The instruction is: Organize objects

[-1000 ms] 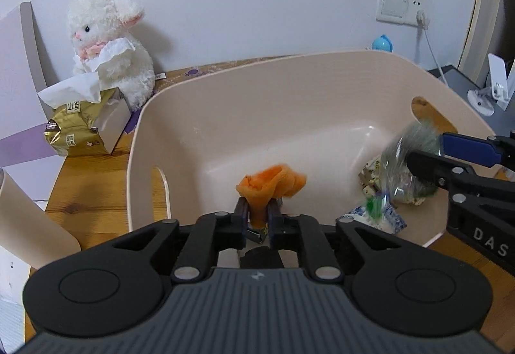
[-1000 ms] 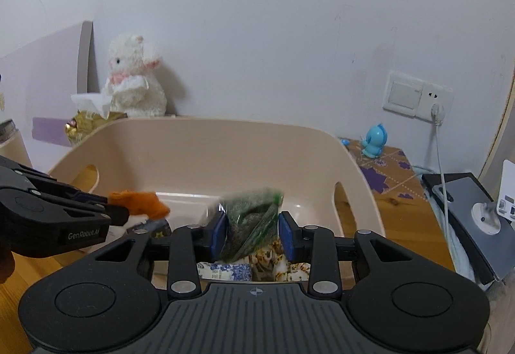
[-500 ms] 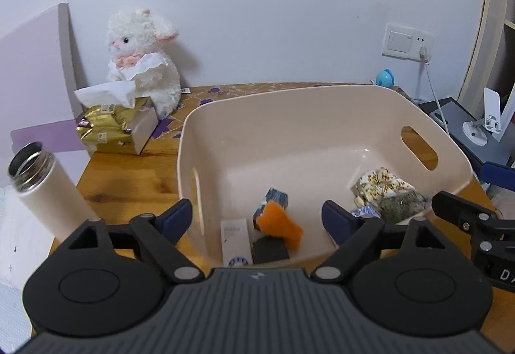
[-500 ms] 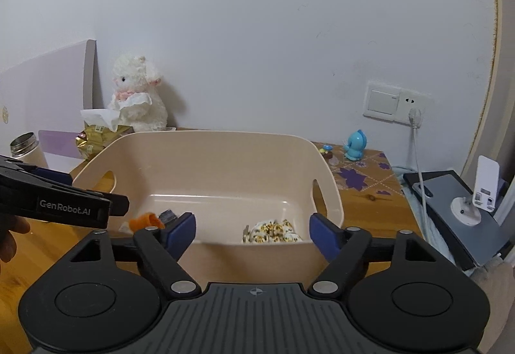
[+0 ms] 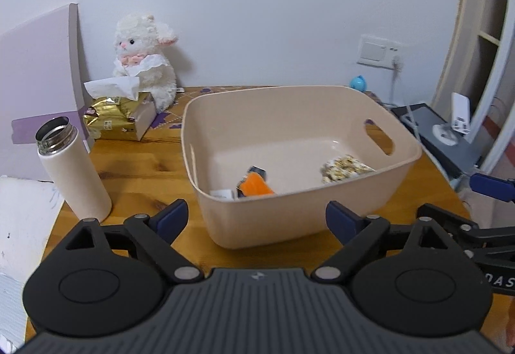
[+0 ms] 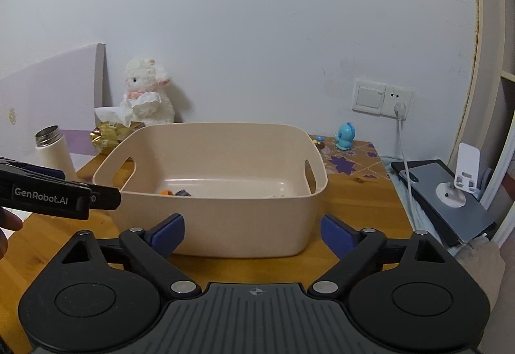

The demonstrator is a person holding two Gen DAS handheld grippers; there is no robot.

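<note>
Both my left gripper and right gripper have fingers apart, empty; bin loaded, next target: flask.

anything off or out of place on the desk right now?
One thing: the white flask stands upright left of the beige bin with its mouth open, and no cap shows in either view. Nothing is spilled. The orange item and the snack packet lie inside the bin; both grippers are open and empty.
</note>
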